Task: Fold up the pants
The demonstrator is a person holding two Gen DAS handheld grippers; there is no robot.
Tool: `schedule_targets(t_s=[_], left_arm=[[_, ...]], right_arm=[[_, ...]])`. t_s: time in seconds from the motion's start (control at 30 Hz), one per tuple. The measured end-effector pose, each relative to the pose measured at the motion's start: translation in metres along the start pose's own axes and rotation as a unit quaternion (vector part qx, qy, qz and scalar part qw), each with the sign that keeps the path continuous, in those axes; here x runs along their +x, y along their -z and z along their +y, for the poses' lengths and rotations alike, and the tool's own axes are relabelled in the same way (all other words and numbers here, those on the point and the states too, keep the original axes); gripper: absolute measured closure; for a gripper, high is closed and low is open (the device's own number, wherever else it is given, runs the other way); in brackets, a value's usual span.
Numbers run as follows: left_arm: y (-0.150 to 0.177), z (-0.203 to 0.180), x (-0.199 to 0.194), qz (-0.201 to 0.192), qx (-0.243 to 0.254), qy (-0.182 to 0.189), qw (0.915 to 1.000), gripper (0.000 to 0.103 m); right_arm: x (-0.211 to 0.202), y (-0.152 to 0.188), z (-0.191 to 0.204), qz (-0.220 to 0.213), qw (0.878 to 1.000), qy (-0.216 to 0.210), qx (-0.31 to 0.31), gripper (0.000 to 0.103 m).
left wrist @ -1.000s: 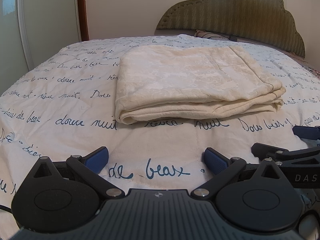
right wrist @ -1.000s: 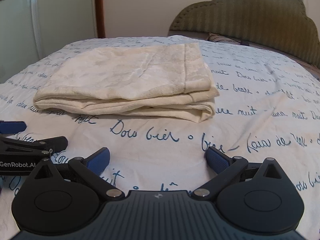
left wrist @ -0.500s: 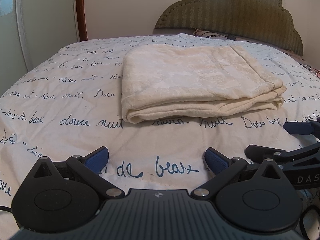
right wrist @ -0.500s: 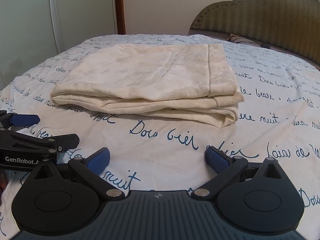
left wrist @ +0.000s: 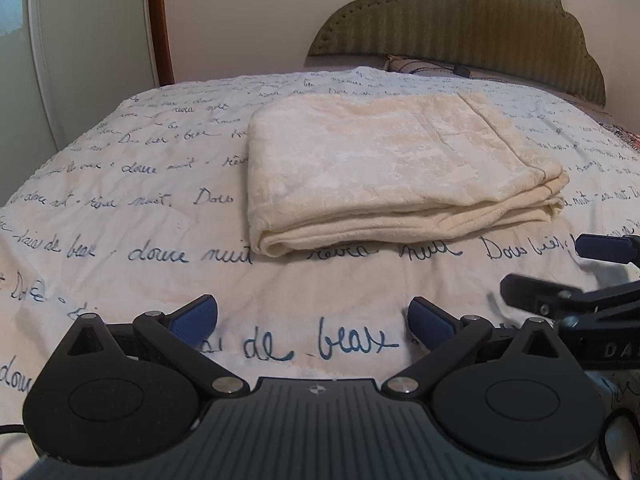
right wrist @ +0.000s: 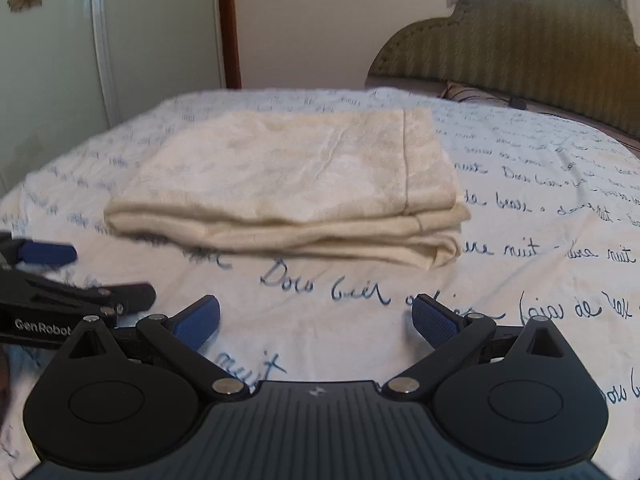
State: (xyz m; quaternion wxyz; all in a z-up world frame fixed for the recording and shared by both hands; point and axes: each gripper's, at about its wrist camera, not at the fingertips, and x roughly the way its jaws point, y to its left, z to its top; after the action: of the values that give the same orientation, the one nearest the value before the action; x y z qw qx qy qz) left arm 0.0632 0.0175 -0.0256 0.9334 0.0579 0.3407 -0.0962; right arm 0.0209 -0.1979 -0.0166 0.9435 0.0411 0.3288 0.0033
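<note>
Two grippers, fingers spread wide and empty, low over the bed (left wrist: 120, 208).
Folded cream pants (left wrist: 392, 168) sit mid-frame, long axis running left-right, layered edge facing the cameras. Left gripper (left wrist: 312, 320) and right gripper (right wrist: 316, 316) hang at bottom of frame, well short of them.

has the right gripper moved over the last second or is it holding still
Yes. In the right wrist view the folded pants and headboard have slid rightward, so the right gripper has swung or shifted left; the blur fits motion. Its jaws stand open and empty.
</note>
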Motion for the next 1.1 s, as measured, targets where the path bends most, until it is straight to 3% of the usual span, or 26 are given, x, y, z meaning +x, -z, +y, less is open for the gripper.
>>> schedule_targets(t_s=[0.13,0.23,0.3,0.57,1.1], left_arm=[[-0.003,0.009,-0.007,-0.021,-0.013,-0.027,0.9993,0.000],[-0.004,0.019,-0.004,-0.012,-0.040,-0.029,0.9987,0.000],[-0.002,0.022,0.001,0.003,-0.048,-0.019,0.9987,0.000],[0.005,0.010,0.007,0.010,-0.009,-0.028,0.9995,0.000],[0.010,0.013,0.002,0.005,-0.011,-0.008,0.9999,0.000]], right_arm=[[-0.004,-0.010,0.007,-0.016,1.000,-0.001,-0.016,0.000],[0.005,-0.008,0.014,-0.007,0.998,0.027,-0.062,0.000],[0.010,-0.003,0.010,0.004,0.998,0.022,-0.056,0.000],[0.020,0.003,0.001,0.027,0.999,-0.001,-0.026,0.000],[0.016,0.005,0.002,0.018,0.999,-0.012,-0.034,0.000]])
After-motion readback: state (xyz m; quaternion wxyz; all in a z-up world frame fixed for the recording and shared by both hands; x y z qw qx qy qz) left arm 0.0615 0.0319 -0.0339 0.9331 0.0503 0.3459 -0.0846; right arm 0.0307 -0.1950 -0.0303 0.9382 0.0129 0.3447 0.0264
